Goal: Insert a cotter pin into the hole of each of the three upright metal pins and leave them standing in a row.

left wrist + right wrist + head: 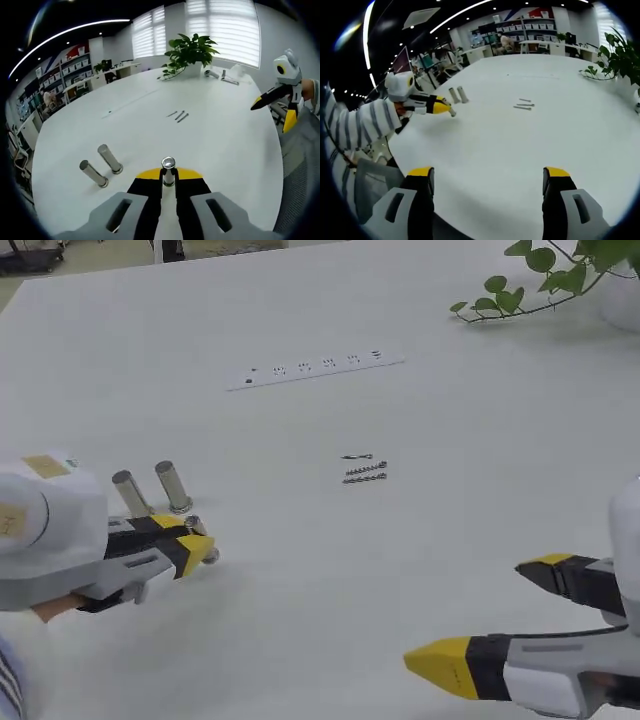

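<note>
Two metal pins stand upright at the table's left; they also show as pins and pins. My left gripper is shut on a third metal pin, just in front of those two. Three cotter pins lie together mid-table, seen as cotter pins and cotter pins. My right gripper hangs open over the near right of the table, well clear of everything, with nothing between its fingers.
A white power strip lies across the far middle of the table. A leafy plant trails over the far right corner. Office chairs and shelves stand beyond the table.
</note>
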`<state>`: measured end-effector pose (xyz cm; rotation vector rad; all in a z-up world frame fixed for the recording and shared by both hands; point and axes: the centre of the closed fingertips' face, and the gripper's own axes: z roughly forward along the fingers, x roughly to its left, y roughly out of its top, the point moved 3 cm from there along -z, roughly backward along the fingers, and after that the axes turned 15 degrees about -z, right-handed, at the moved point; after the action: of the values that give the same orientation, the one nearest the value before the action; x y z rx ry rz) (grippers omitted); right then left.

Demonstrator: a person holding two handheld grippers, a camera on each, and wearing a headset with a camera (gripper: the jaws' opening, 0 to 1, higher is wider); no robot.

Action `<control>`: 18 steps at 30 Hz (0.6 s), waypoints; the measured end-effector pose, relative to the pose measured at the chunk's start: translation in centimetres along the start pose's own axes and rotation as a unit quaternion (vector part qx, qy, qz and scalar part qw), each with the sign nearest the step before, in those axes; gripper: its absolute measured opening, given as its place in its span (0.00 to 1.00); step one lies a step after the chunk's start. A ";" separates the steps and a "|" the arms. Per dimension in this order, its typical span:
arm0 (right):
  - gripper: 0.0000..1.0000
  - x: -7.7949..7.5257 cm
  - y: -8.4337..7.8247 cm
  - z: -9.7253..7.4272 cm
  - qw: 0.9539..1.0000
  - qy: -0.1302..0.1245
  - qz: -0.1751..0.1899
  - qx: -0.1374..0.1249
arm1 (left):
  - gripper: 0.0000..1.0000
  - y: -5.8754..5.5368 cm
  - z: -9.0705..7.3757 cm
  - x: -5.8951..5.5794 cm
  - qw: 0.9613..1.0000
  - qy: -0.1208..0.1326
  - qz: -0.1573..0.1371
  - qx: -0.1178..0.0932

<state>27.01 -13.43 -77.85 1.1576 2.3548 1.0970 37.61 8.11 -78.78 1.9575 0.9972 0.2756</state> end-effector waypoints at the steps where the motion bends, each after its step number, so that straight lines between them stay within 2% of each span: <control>1: 0.91 0.0 0.0 0.0 1.000 0.000 0.001 -0.001 | 0.07 0.0 0.0 -0.4 1.000 -0.006 0.003 0.000; 6: 0.91 -0.1 -0.2 -0.2 1.000 -0.001 0.003 0.000 | 0.07 -0.2 -0.2 -2.8 0.999 -0.035 0.010 0.006; 10: 0.91 -0.2 -0.4 -0.4 1.000 -0.003 0.005 -0.002 | 0.07 -0.6 -0.2 -4.4 0.999 -0.048 0.016 0.011; 18: 0.91 -0.2 -0.6 -0.5 1.000 -0.002 0.006 -0.002 | 0.07 -1.9 0.3 -6.7 0.997 -0.064 0.032 0.030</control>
<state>26.52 -14.06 -77.92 1.1730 2.3440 1.1012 32.36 3.49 -79.24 2.0373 0.8702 0.1558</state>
